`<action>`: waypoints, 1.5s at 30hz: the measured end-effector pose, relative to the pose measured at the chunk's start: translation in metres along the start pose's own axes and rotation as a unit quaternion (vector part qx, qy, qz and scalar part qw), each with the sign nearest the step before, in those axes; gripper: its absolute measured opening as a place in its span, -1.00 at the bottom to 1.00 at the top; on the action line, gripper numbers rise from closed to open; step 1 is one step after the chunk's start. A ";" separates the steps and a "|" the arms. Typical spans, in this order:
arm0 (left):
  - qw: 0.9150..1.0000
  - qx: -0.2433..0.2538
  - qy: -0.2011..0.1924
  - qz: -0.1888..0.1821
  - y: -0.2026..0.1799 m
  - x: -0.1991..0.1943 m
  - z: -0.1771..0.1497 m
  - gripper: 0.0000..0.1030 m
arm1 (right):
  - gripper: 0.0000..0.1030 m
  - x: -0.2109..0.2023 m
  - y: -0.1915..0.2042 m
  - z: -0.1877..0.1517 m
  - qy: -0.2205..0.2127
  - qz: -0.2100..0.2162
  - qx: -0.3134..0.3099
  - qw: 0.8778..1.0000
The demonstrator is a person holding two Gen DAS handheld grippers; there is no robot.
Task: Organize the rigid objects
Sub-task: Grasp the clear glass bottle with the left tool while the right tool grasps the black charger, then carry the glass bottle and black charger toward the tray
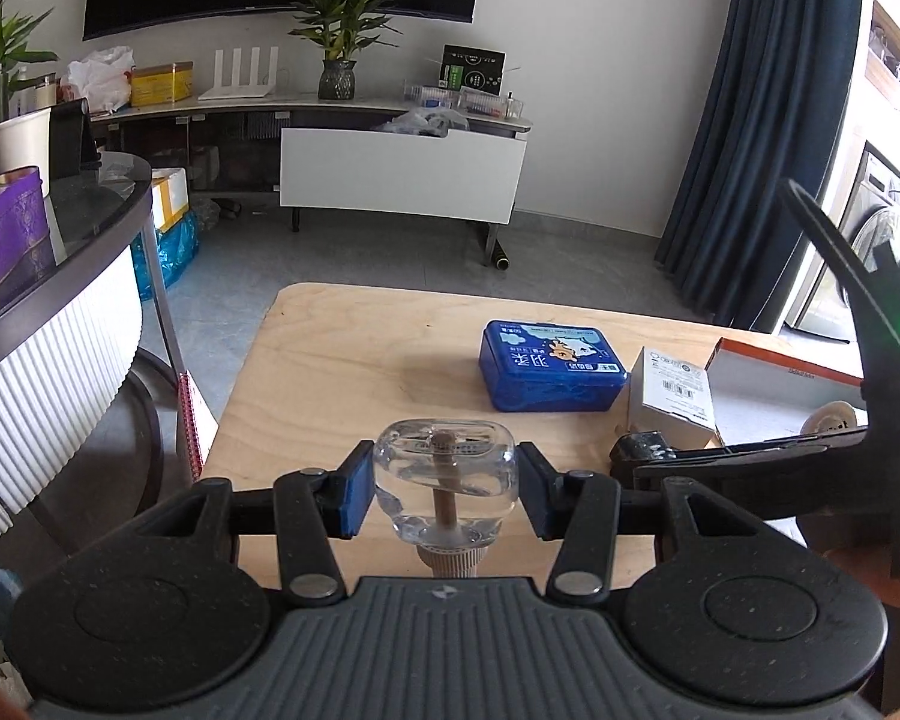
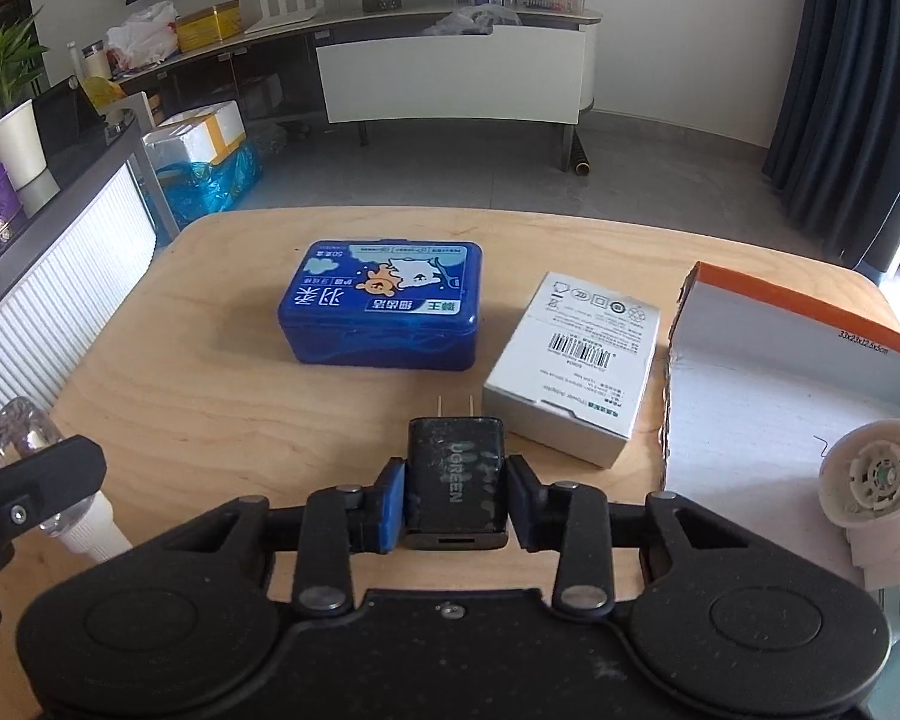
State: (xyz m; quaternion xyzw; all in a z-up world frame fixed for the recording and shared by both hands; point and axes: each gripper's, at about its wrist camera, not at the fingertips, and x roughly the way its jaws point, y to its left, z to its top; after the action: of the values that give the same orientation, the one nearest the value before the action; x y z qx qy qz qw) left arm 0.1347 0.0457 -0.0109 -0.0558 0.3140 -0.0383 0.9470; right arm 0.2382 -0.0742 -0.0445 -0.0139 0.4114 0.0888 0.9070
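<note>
While the clear glass bottle with a ribbed white neck [image 1: 444, 483] is clamped in the left gripper [image 1: 444, 495], the black rectangular plug-in charger [image 2: 457, 483], clamped in the right gripper [image 2: 456, 501], should be lifted level and carried into the open orange-edged cardboard box [image 2: 750, 384] just right of it on the wooden surface [image 2: 210, 408].

On the table [image 2: 210, 372], the tin [image 2: 384, 306] lies left of the carton [image 2: 576, 360].

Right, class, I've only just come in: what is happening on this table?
A person is tidying with two hand-held grippers. The left gripper holds a clear glass bottle; the right gripper is shut on a black UGREEN charger lying on the wooden table. A blue tin and white carton sit beside an open box.
</note>
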 end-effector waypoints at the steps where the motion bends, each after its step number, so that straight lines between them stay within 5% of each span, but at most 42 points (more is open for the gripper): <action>1: 1.000 0.000 0.000 0.000 0.000 0.000 0.000 -0.04 | -0.15 -0.003 0.000 -0.002 -0.002 0.005 0.001 1.000; 12: 1.000 -0.012 -0.008 0.000 -0.006 -0.033 -0.004 -0.04 | -0.15 -0.083 0.012 -0.019 -0.049 0.047 -0.012 0.998; 24: 1.000 -0.008 -0.021 0.005 -0.032 -0.073 -0.011 -0.04 | -0.15 -0.150 0.010 -0.051 -0.083 0.047 -0.009 0.995; 45: 0.999 0.013 -0.027 -0.017 -0.070 -0.101 -0.024 -0.04 | -0.15 -0.207 -0.021 -0.085 -0.122 0.043 0.017 0.991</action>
State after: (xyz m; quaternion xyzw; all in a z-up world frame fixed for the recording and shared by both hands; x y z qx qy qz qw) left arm 0.0373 -0.0145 0.0387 -0.0501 0.2863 -0.0564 0.9552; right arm 0.0447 -0.1346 0.0532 0.0304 0.2992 0.1217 0.9459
